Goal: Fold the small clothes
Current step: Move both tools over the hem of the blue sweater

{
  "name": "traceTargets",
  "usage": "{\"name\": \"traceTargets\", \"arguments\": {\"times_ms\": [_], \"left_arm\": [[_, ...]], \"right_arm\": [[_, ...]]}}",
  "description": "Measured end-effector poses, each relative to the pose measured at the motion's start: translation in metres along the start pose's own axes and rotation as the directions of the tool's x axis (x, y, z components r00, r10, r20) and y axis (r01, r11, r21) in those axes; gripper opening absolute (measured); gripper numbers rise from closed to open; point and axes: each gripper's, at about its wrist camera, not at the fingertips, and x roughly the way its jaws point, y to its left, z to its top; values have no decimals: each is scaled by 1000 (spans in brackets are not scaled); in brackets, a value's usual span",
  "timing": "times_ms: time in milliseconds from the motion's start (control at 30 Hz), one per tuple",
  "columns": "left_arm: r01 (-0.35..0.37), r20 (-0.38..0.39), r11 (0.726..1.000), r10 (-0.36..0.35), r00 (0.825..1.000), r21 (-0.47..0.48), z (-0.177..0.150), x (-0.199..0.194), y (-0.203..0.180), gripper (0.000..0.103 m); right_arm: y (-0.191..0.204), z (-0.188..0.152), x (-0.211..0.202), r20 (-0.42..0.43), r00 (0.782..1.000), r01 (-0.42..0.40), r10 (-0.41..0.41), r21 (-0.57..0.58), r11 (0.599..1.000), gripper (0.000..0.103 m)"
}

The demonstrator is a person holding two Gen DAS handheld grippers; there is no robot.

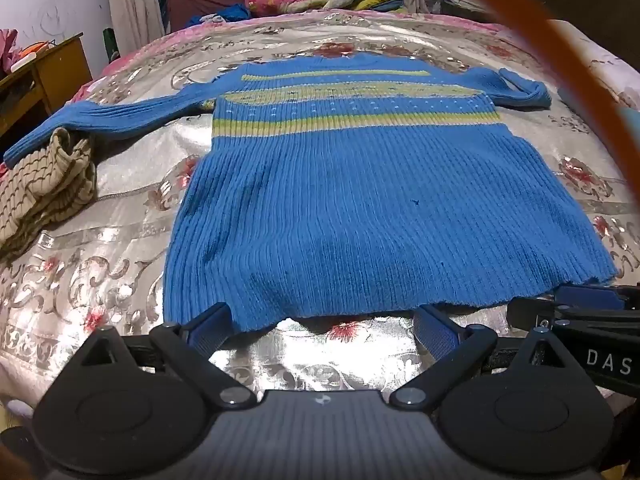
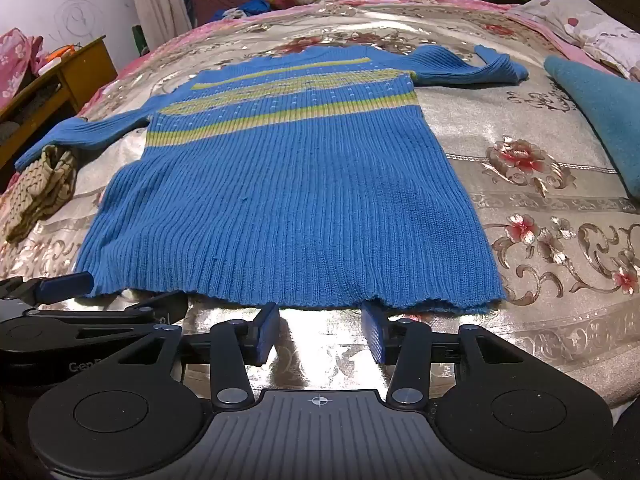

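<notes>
**Both grippers at the sweater's hem, jaws apart**

You have a blue ribbed sweater (image 1: 360, 208) spread flat on the bed, front panel up, on a silvery floral bedspread (image 1: 120, 216). Its yellow-green stripes run across the chest, its neck points to the far edge of the bed and its hem lies along the near edge, close to you. One sleeve stretches out toward the bed's left edge, and its cuff rests on a crumpled beige striped garment (image 1: 44, 184). The other sleeve reaches toward the right edge and is doubled back on itself.

Your left gripper (image 1: 324, 326) sits at the near-left part of the hem with its jaws spread wide. The tips of its blue fingers (image 1: 208, 326) are just at the hem's edge; nothing is pinched between them.

Your right gripper (image 2: 320, 330) is at the near-right part of the hem with its jaws apart, though narrower than the left. Its blue pads (image 2: 267, 332) meet the hem's edge without pressing on the knit.

A teal cloth (image 2: 600, 120) lies near the bed's right edge, well apart from the sweater.
</notes>
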Motion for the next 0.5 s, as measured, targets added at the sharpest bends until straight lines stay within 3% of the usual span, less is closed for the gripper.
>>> {"name": "traceTargets", "arguments": {"times_ms": [500], "left_arm": [[0,10,1000,0,1000,3,-2,1,-2,103]], "right_arm": [[-1,1,2,3,1000,3,-3,4,1000,47]]}}
